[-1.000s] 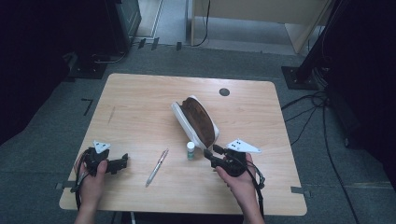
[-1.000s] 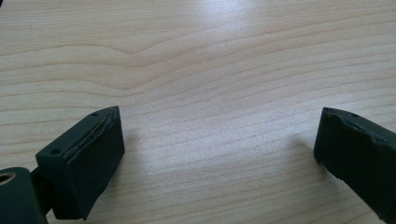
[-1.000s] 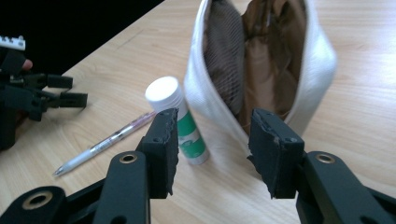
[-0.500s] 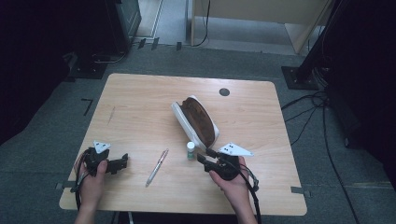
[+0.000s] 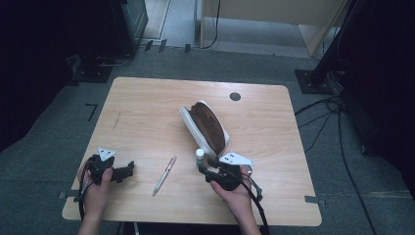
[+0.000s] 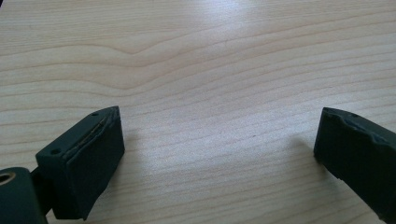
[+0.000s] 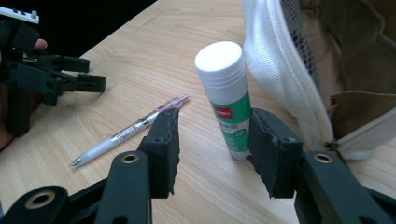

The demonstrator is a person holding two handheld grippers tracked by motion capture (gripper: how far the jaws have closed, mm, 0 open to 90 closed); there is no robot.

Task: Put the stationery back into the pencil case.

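Observation:
A white-capped green glue stick (image 7: 226, 98) stands upright on the wooden table (image 5: 147, 112), just left of an open white pencil case (image 5: 205, 127) with a brown lining. My right gripper (image 7: 215, 135) is open, low over the table, with the glue stick between its jaws; the right jaw is close to it and the left jaw stands apart. In the high view this gripper (image 5: 204, 167) sits right below the glue stick (image 5: 199, 155). A clear pen (image 5: 164, 175) lies to the left. My left gripper (image 5: 128, 171) rests open near the front left, nothing between its jaws (image 6: 219, 121).
The pen (image 7: 130, 130) lies just beyond my right gripper's left jaw, with the left gripper (image 7: 88, 74) farther off. A small dark round hole (image 5: 235, 96) marks the far side of the table. Dark floor and cables surround the table.
My right gripper has moved left and slightly down toward the glue stick, which now stands between its jaws. The left gripper, pen and pencil case have not moved.

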